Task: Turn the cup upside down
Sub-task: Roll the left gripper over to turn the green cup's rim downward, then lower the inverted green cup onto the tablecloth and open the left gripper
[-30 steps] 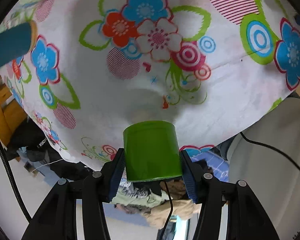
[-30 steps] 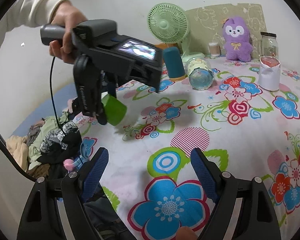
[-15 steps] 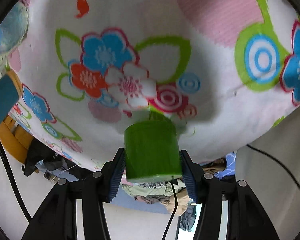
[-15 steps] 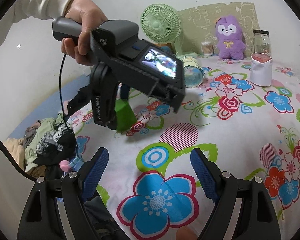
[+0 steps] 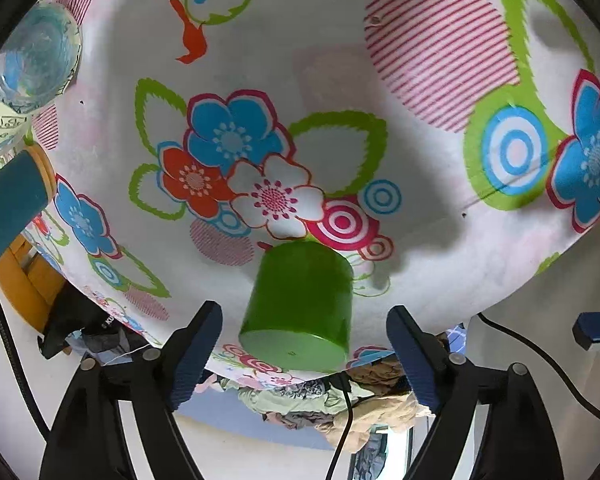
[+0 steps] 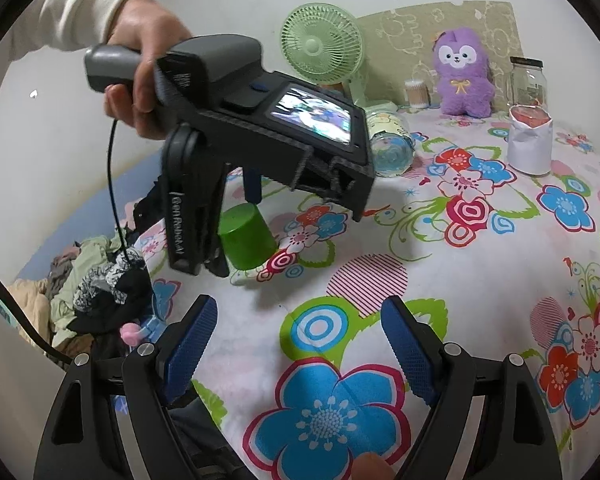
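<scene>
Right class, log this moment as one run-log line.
cup: upside down on floral cloth | left hand-held gripper: open, astride cup | right hand-held gripper: open, empty

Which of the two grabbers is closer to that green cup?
Left. The left gripper straddles the green cup, fingers open either side. The right gripper sits farther back.
</scene>
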Available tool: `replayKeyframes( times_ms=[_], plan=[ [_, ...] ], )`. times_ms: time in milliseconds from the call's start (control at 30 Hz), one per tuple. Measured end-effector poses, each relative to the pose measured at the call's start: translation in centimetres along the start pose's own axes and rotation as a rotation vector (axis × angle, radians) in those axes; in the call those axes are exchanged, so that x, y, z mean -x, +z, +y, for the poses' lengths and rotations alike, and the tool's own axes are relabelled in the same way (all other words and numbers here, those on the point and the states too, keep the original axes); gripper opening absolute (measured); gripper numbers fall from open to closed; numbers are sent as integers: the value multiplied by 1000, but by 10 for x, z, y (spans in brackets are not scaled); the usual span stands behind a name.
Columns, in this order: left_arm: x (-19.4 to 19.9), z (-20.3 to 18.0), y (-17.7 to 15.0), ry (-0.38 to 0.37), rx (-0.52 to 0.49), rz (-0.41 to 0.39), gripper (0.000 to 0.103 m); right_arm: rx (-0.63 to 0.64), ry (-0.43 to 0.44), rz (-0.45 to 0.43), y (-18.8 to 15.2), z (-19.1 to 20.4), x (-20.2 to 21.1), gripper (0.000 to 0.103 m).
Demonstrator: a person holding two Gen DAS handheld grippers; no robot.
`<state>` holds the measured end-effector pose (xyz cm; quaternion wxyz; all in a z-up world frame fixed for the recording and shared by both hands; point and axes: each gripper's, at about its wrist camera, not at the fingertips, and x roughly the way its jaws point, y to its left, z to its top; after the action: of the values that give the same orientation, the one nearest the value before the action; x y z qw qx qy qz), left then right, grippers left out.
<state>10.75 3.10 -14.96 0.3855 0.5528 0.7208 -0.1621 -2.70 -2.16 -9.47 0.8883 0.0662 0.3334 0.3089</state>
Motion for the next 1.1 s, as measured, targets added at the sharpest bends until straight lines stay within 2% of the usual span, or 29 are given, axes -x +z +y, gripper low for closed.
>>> replayKeyframes(
  times_ms=[433,1100],
  plan=[
    [-1,15,-24,-1,29,-100,98,-20,-35,19,14,0,-6,86],
    [-2,24,-68,-42,142,-240,100,14,-68,34,40,23,-16,86]
  ],
)
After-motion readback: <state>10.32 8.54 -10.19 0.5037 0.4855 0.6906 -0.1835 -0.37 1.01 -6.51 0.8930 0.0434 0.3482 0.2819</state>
